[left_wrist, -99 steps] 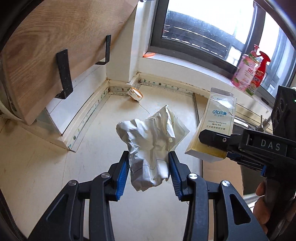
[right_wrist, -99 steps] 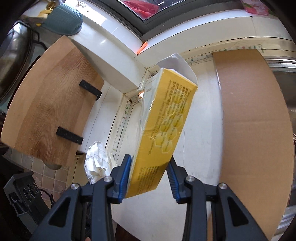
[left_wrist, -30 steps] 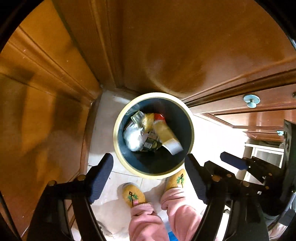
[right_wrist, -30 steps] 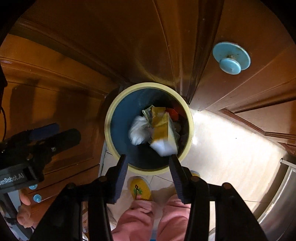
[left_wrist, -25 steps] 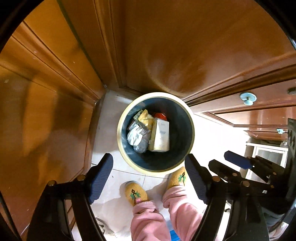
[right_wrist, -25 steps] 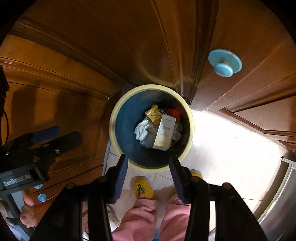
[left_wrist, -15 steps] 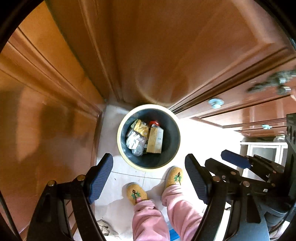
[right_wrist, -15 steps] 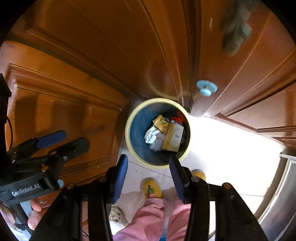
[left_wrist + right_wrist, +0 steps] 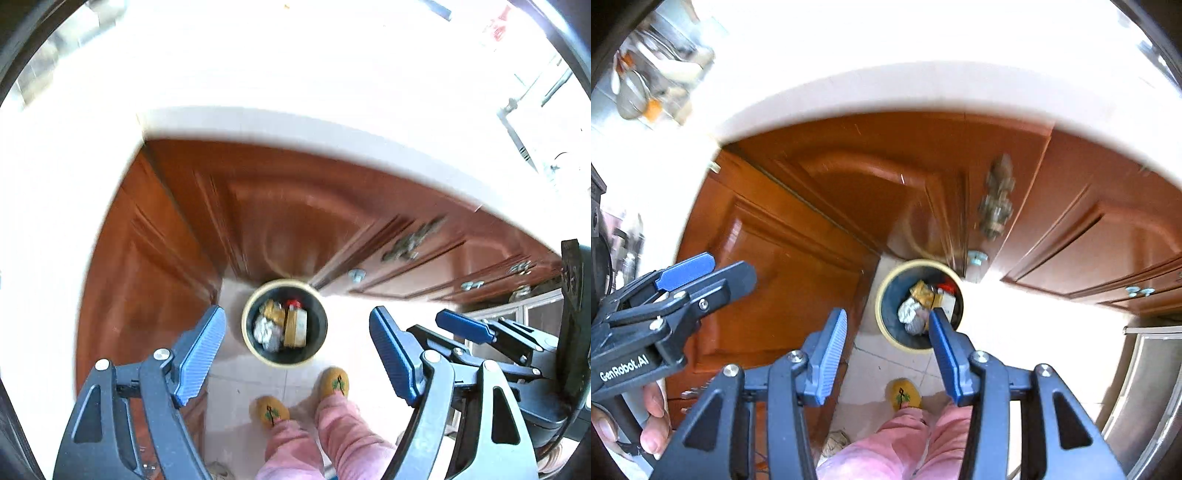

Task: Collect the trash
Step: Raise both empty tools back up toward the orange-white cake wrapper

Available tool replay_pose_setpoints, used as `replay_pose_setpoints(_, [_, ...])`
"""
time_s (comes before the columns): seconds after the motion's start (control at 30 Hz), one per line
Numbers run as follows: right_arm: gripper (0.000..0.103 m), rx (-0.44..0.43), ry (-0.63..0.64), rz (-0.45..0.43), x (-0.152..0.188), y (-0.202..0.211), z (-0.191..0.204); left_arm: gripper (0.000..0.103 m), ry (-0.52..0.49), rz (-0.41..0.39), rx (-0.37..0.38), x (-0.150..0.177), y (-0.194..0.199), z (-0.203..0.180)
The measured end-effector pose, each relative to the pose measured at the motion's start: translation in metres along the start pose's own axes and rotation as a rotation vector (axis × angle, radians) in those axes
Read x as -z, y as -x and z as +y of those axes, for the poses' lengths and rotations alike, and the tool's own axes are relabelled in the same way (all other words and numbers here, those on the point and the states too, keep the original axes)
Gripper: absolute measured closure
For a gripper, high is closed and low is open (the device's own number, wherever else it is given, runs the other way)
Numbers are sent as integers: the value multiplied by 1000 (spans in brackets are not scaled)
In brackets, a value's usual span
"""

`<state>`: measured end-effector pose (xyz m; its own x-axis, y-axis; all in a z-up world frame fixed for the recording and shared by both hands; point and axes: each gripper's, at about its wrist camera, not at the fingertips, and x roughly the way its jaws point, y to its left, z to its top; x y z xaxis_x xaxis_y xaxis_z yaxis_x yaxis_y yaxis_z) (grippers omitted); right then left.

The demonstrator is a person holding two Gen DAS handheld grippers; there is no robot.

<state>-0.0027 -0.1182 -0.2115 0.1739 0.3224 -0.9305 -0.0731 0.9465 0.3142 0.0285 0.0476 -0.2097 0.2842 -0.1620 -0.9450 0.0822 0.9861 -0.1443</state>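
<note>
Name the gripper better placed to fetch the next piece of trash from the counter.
Neither clearly. The left gripper and right gripper are both open and empty above the trash bin, about level with the counter edge. No counter trash is visible.

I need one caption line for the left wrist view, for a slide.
Open left gripper above the trash bin holding a crumpled wrapper and yellow box, beside wooden cabinets.
</note>
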Motion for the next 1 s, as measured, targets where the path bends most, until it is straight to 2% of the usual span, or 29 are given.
replay_pose_setpoints(0.17, [56, 9, 12, -82, -14, 57, 18, 25, -10, -115, 8, -30, 64, -7])
replay_pose_setpoints(0.47, [56, 53, 8, -282, -51, 138, 41, 24, 1, -333, -36, -94, 145, -7])
replay_pose_setpoints(0.7, [56, 90, 43, -366, -107, 169, 45, 20, 35, -433, -108, -140, 159, -11])
replay_pose_setpoints(0.8, [56, 87, 85, -382, -142, 171, 42, 20, 44, -475, -173, -161, 153, -13])
replay_pose_setpoints(1.0, [56, 39, 203, -386, -241, 164, 39, 20, 146, -521, -318, -224, 128, -15])
